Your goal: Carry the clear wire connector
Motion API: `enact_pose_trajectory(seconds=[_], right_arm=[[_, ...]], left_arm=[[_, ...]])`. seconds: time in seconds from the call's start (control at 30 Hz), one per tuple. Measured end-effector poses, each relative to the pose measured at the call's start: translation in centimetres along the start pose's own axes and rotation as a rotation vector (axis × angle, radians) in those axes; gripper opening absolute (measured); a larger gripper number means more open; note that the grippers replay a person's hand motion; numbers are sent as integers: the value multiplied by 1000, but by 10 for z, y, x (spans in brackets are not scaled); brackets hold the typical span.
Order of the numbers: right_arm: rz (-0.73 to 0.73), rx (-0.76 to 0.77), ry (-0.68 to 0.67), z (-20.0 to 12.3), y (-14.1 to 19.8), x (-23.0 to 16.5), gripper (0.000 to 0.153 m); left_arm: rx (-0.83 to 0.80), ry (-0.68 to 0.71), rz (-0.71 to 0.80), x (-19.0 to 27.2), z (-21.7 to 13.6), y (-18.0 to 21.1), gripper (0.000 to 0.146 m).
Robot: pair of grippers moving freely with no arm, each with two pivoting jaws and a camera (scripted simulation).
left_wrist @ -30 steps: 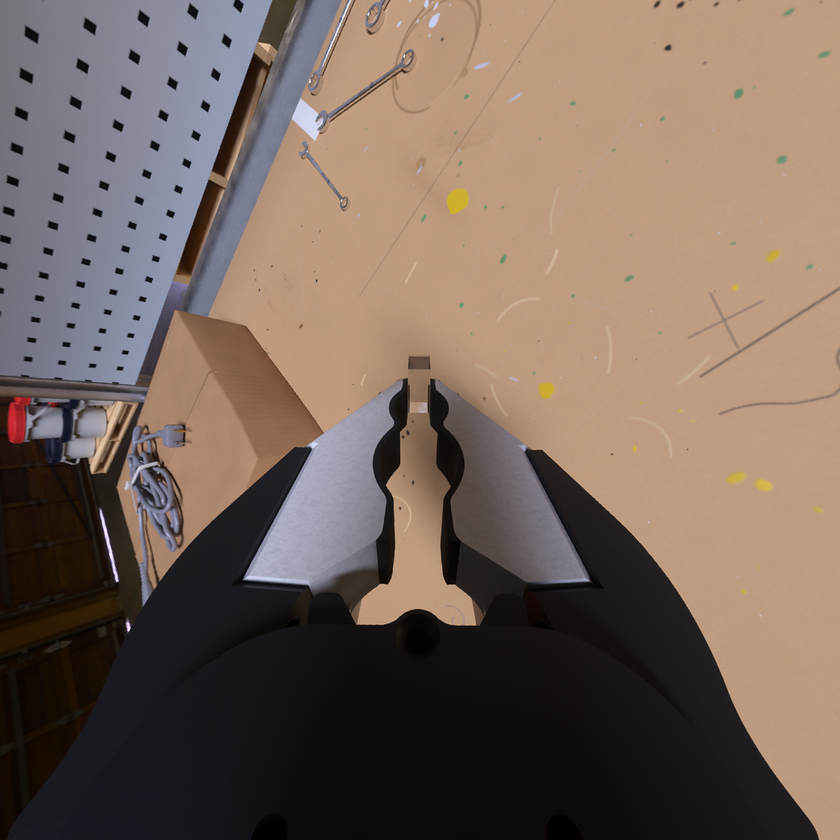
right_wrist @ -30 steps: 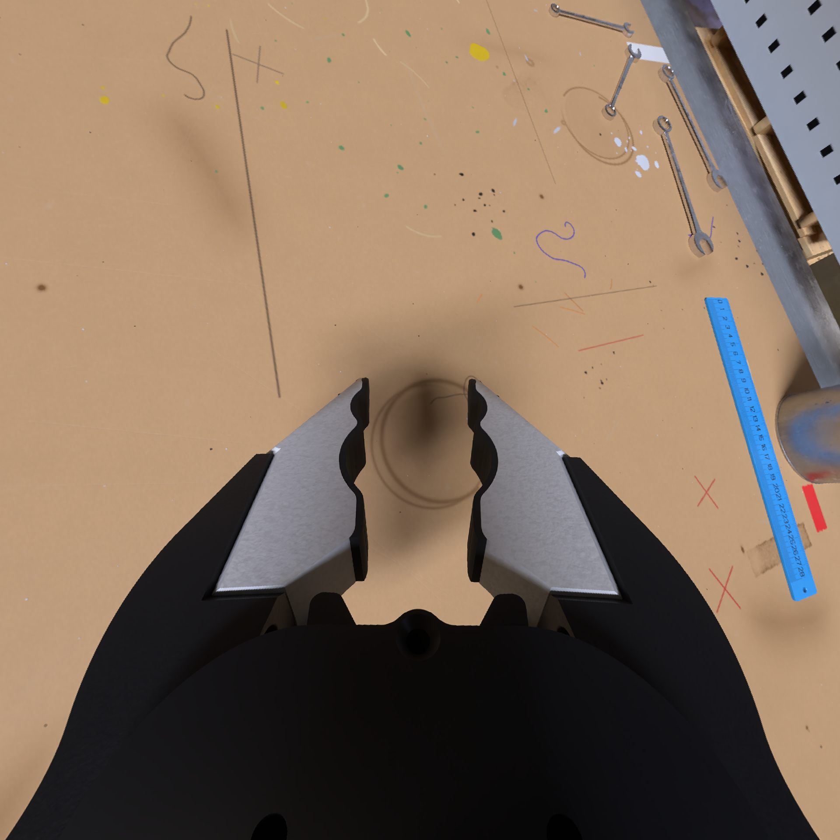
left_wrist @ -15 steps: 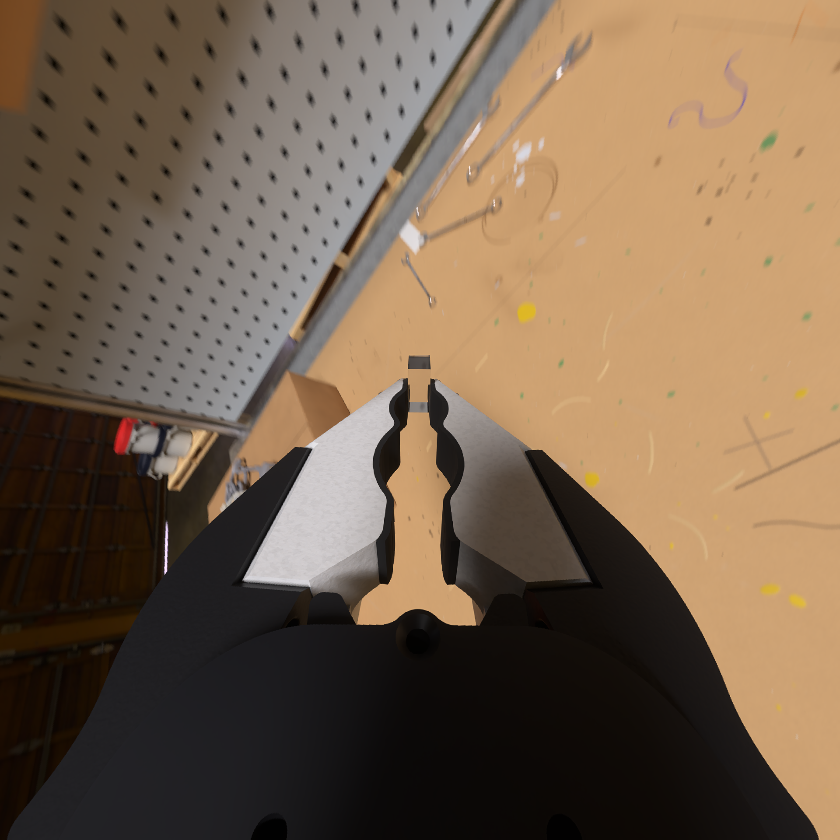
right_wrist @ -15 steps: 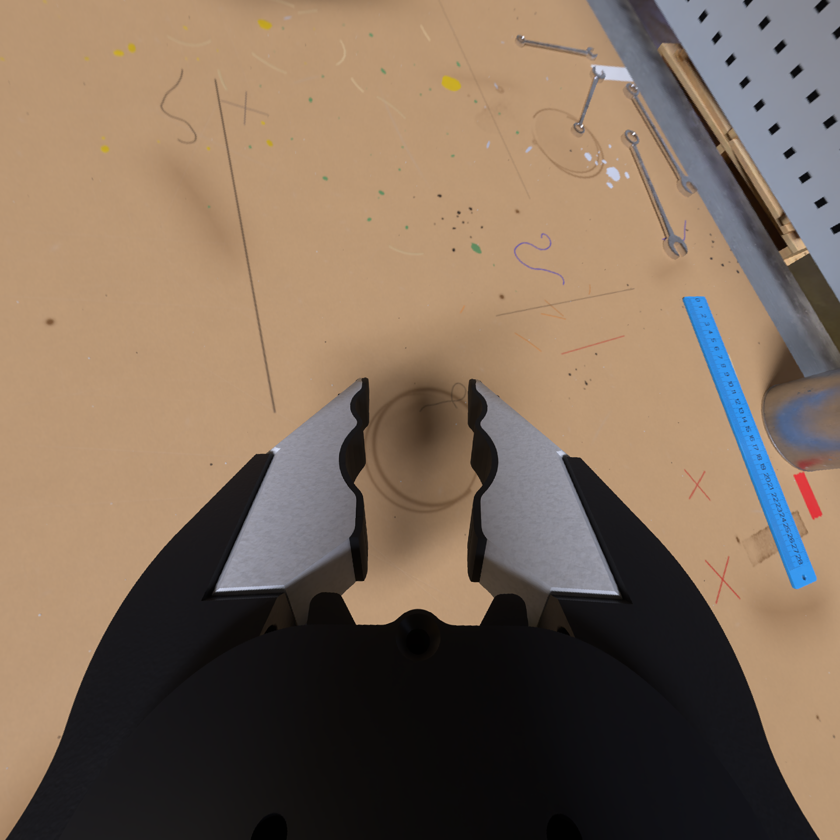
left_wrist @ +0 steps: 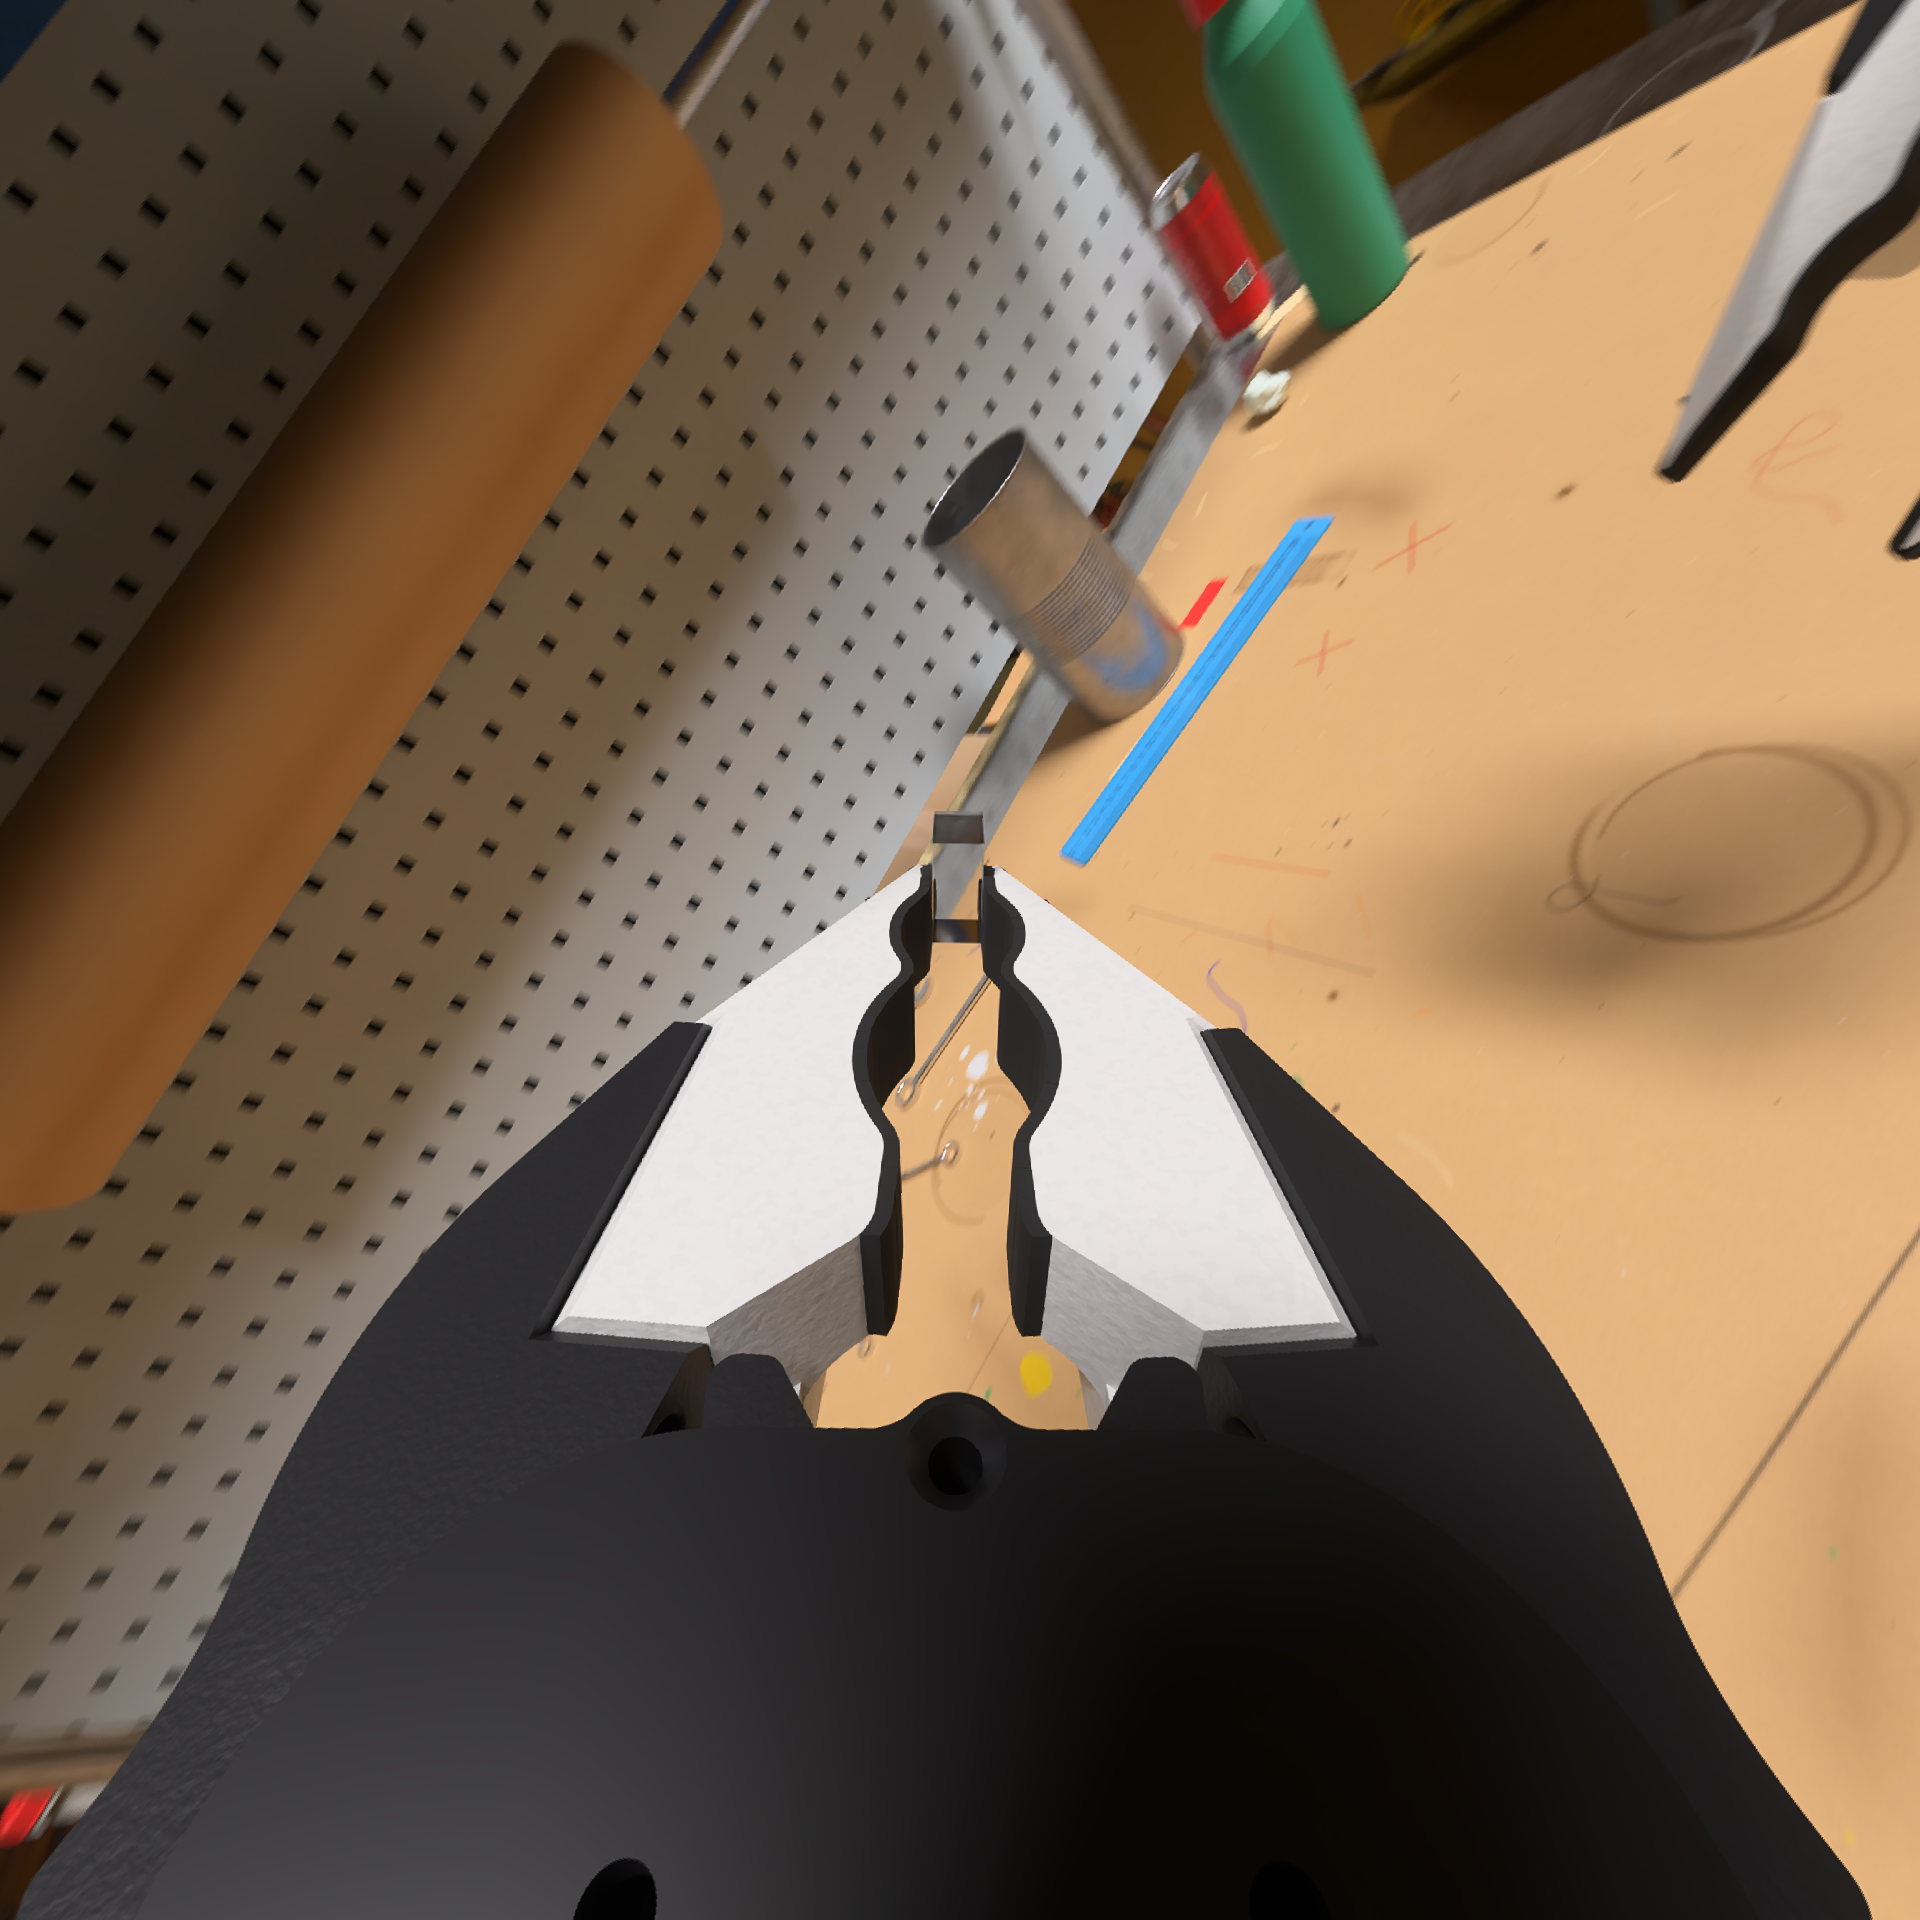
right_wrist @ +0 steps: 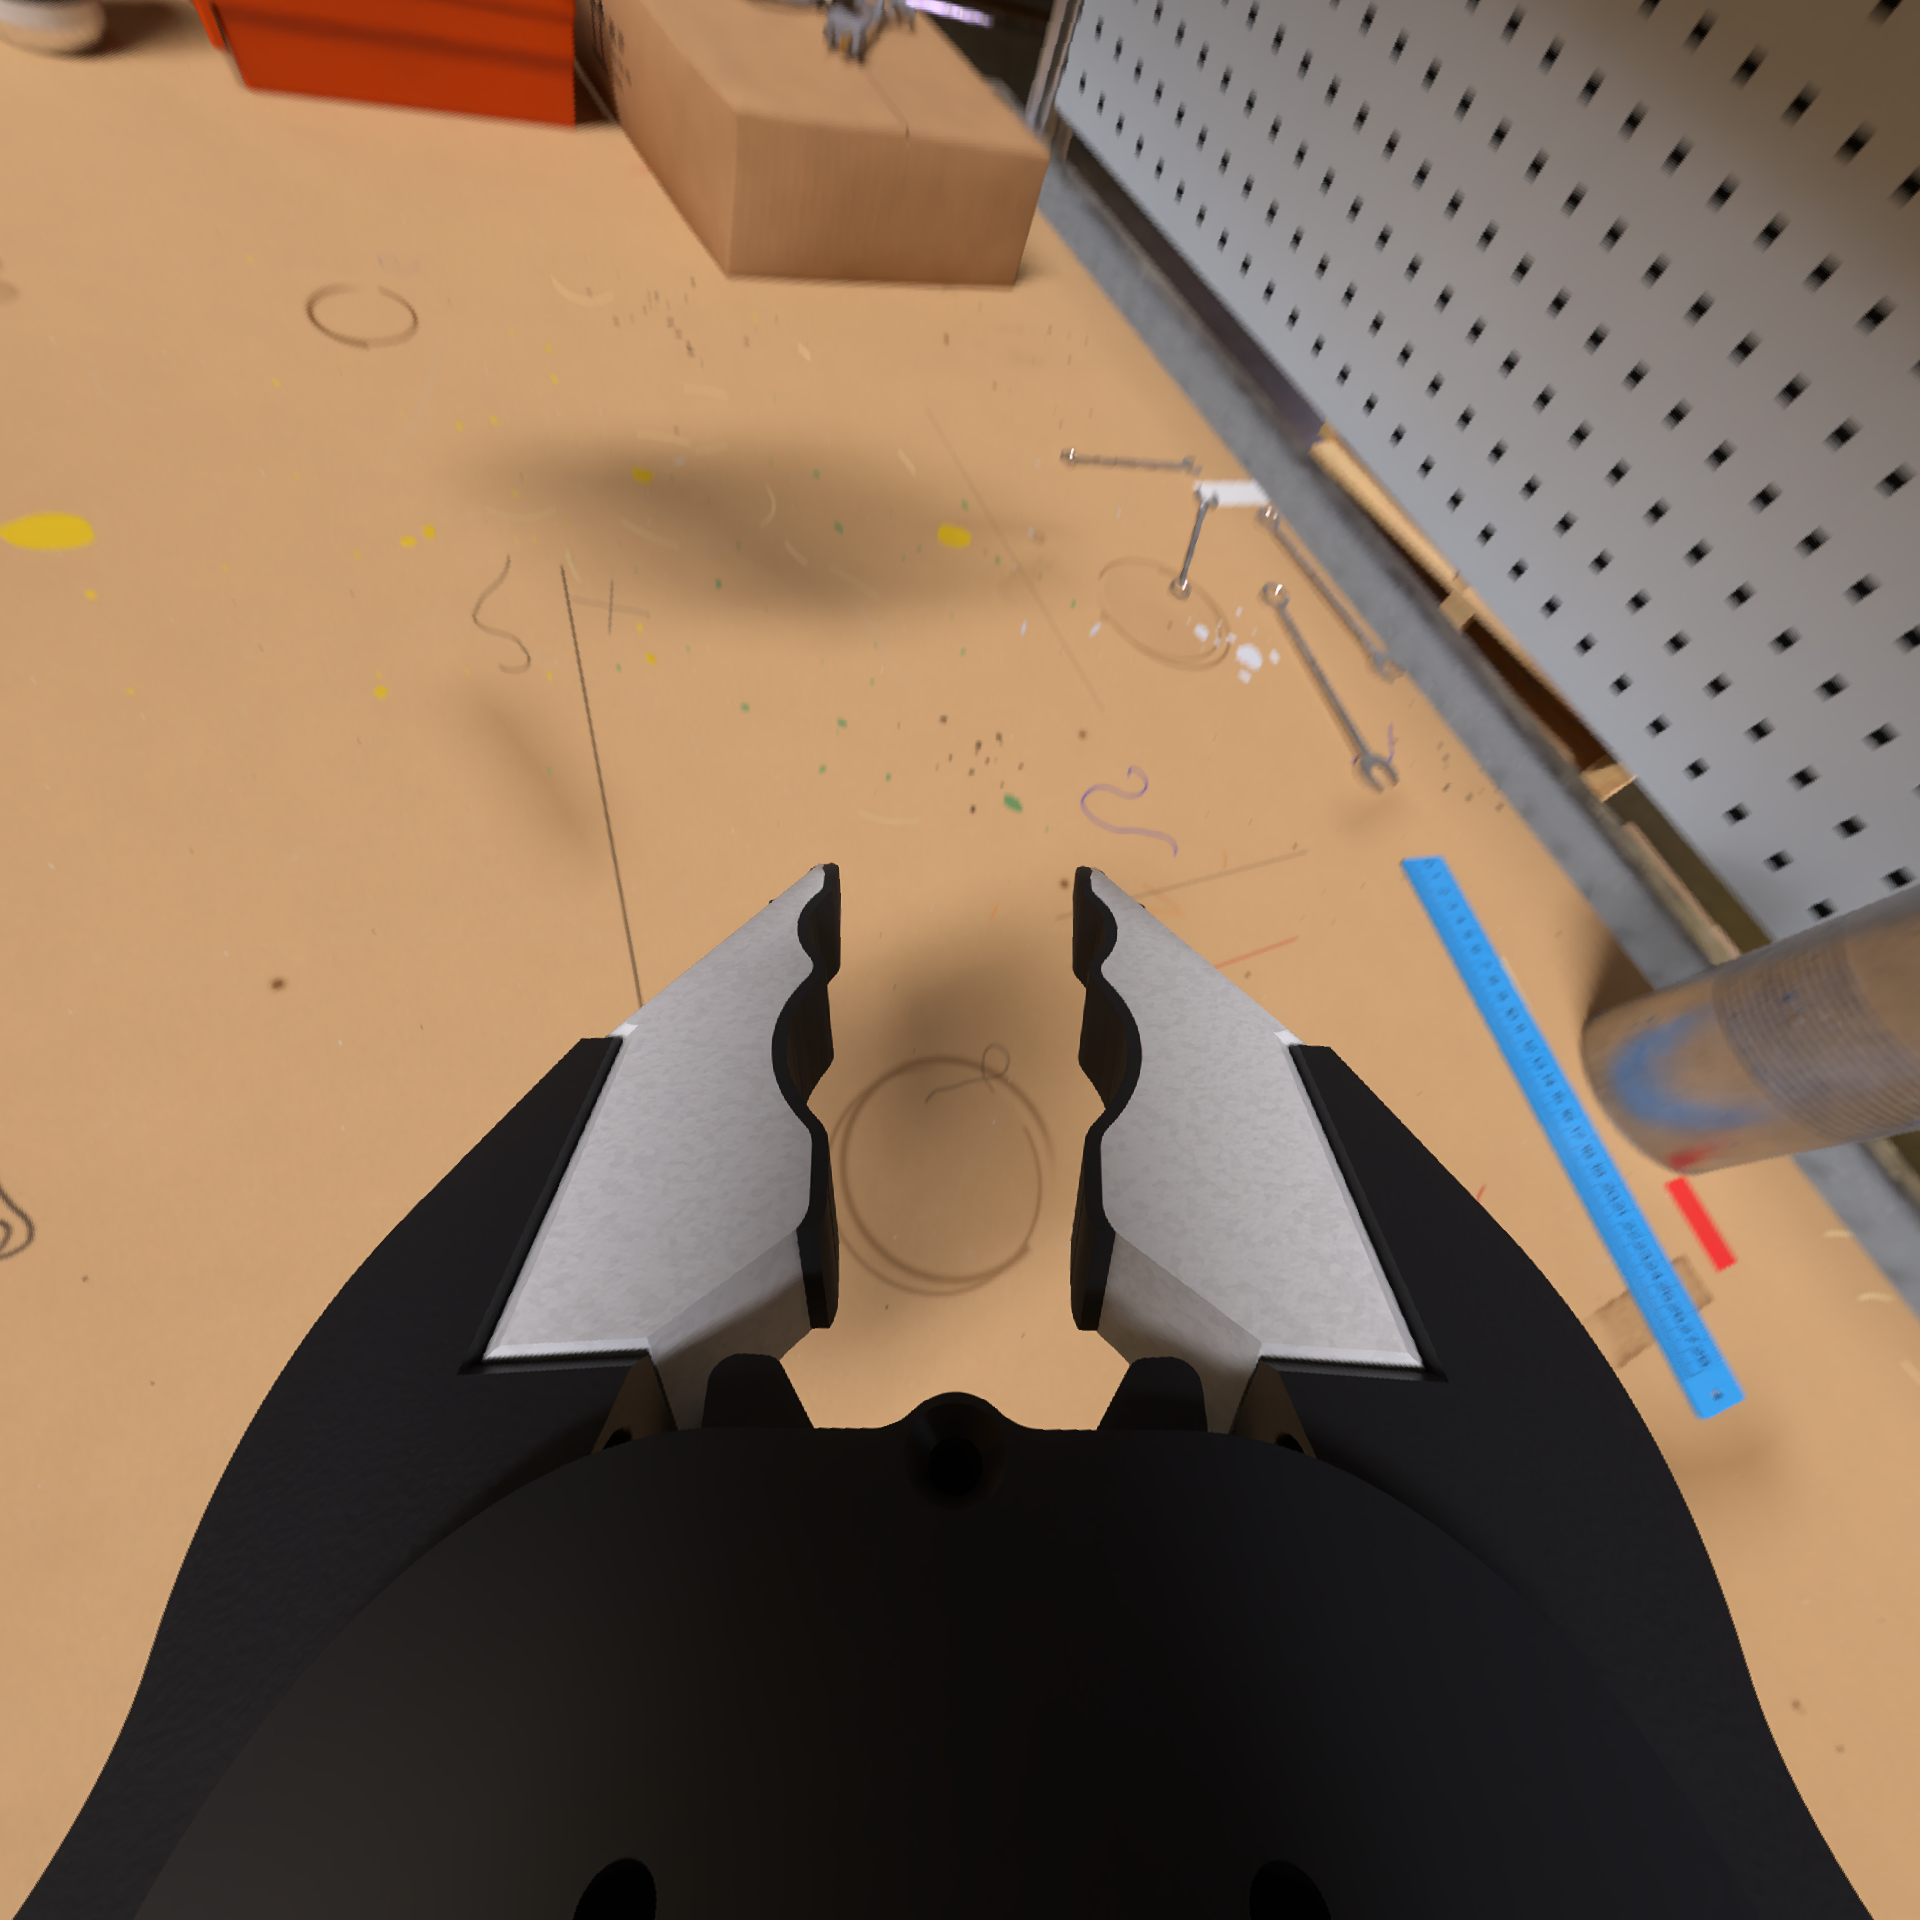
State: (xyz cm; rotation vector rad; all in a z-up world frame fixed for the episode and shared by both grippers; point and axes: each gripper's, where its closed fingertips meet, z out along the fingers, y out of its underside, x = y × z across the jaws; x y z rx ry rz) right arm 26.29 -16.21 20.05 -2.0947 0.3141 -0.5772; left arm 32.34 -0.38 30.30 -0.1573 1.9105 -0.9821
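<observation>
The clear wire connector (left_wrist: 957, 873) is a small see-through block with a dark top, pinched at the tips of my left gripper (left_wrist: 957, 902). The left gripper is shut on it and holds it in the air above the tan workbench (left_wrist: 1507, 1039), tilted toward the pegboard. My right gripper (right_wrist: 955, 883) is open and empty, low over a pencilled ring on the bench. The connector does not show in the right wrist view. The right gripper's fingers (left_wrist: 1808, 239) show at the top right of the left wrist view.
A grey pegboard (left_wrist: 520, 727) with a brown roll (left_wrist: 343, 582) runs along the bench. A metal can (left_wrist: 1049, 592), blue ruler (left_wrist: 1195, 691), red can (left_wrist: 1210, 249) and green bottle (left_wrist: 1309, 166) stand near it. Wrenches (right_wrist: 1325, 686), a cardboard box (right_wrist: 831, 156) and an orange case (right_wrist: 405, 52) lie farther off.
My left gripper has risen and swung toward the pegboard with the connector held in it. My right gripper has tilted up and stayed open, so more of the far bench shows.
</observation>
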Motion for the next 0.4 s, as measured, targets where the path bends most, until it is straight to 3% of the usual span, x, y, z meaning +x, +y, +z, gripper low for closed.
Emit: enact_pose_trajectory(seconds=[0.17, 0.4], right_arm=[[-10, 85, 28, -10, -36, 6, 45], [73, 143, 8, 10, -49, 7, 45]], left_arm=[[75, 91, -20, 33, 33, -25, 8], [117, 144, -45, 69, 64, -38, 8]])
